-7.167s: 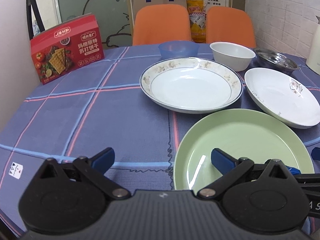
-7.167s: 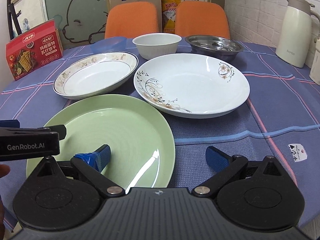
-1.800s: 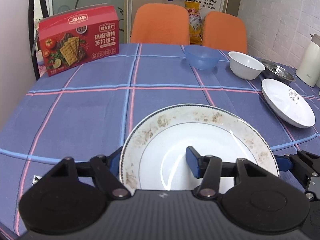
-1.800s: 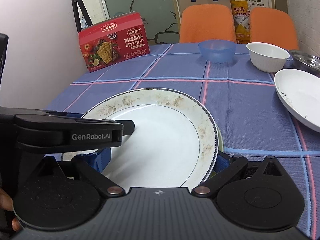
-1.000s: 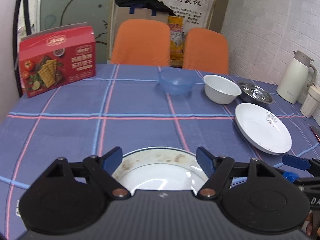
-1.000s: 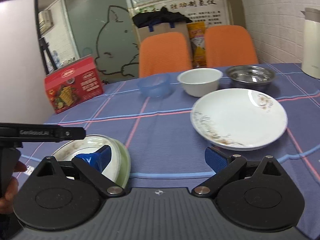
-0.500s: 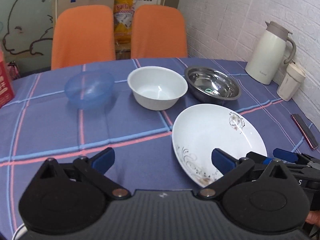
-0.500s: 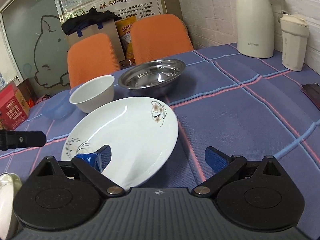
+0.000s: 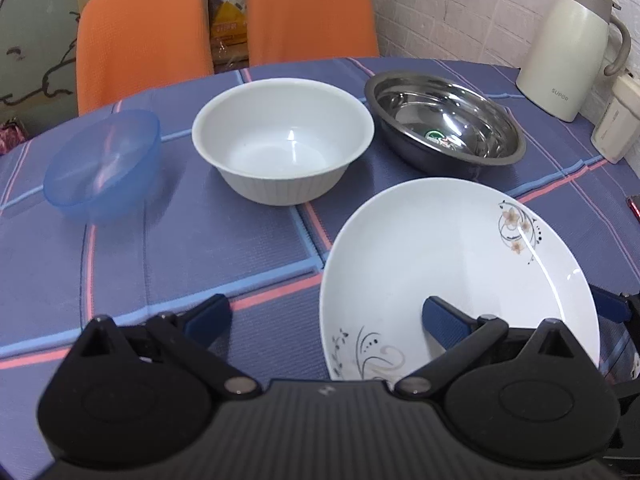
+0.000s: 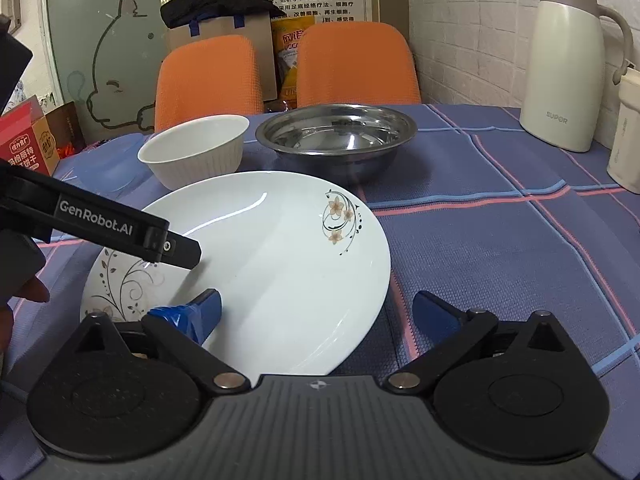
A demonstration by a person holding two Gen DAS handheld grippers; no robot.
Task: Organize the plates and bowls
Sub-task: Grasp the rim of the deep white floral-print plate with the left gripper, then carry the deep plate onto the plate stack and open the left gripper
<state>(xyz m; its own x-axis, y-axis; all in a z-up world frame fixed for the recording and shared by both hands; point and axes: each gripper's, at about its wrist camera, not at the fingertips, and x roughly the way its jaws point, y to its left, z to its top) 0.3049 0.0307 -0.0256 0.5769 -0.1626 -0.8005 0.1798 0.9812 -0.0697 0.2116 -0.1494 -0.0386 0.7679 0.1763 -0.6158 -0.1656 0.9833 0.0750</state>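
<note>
A white plate with a flower print (image 9: 440,260) (image 10: 260,248) lies on the checked tablecloth. My left gripper (image 9: 324,320) is open and straddles the plate's left rim, its right fingertip (image 9: 442,320) over the plate's inside. My right gripper (image 10: 318,316) is open across the right rim, with its left fingertip (image 10: 200,314) over the plate. Neither pair of fingers pinches the rim. Behind the plate stand a blue bowl (image 9: 104,164), a white bowl (image 9: 282,140) (image 10: 194,156) and a steel bowl (image 9: 444,120) (image 10: 336,136).
A cream thermos jug (image 10: 568,64) and a white cup (image 10: 628,136) stand at the table's right edge. Two orange chairs (image 10: 208,80) are behind the table. A red cracker box (image 10: 24,140) shows at far left. A hand (image 10: 16,300) holds the left gripper.
Both grippers left the stacked plates at the left, swung right and closed in on the flower plate. Its rims now sit between their open fingers.
</note>
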